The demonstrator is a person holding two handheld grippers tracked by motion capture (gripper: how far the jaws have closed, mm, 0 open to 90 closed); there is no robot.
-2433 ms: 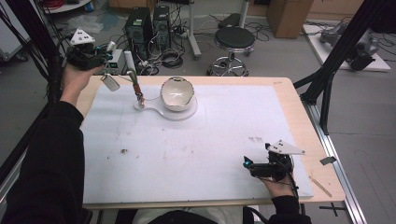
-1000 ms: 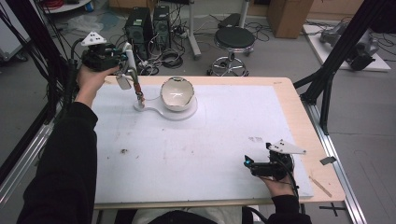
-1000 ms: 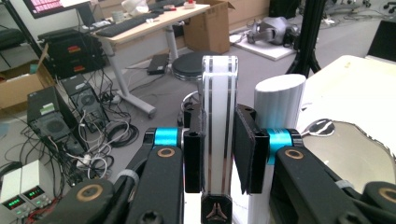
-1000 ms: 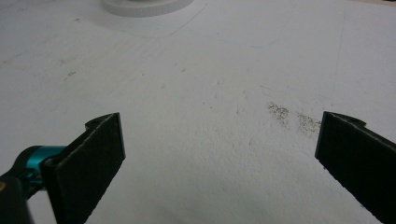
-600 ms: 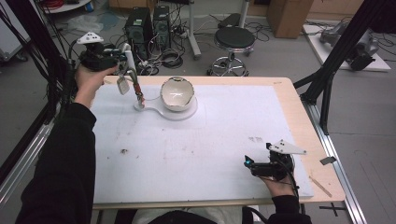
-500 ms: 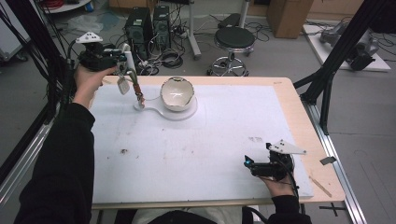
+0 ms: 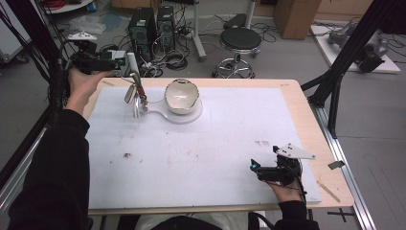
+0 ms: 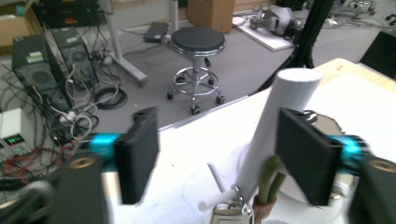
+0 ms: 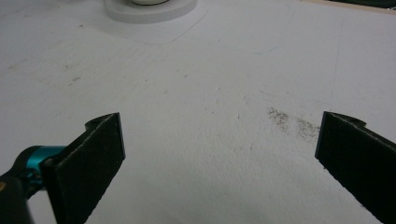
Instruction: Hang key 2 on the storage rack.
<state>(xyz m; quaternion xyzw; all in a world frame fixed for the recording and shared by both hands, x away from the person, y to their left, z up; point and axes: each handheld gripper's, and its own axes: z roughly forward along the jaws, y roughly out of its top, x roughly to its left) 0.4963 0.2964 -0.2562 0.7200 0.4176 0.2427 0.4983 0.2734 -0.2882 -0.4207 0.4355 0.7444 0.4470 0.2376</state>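
white cylinder (image 8: 285, 116), a tall post, stands upright at the far left of the worktop (image 7: 215, 163), to the left of the white bowl (image 7: 181, 96), which serves as the landmark here. at the foot of the post, on the side away from the bowl, hang a metal spoon (image 7: 129, 93) and some green stalks (image 8: 268, 179). the left hand-held gripper (image 8: 215, 154) has just been opening its jaws; they stand apart now, with the post between them, close against the right-hand pad in the left gripper view, though whether it touches i cannot tell. the bowl sits on a flat white base (image 7: 191, 117) whose tail curves toward the post. the right hand-held gripper (image 7: 254, 167) rests low over the worktop well apart from the bowl, at the near right corner, its jaws wide apart with nothing between them but bare white surface. beyond the bowl, on the floor, stands a black round stool (image 7: 241, 40).
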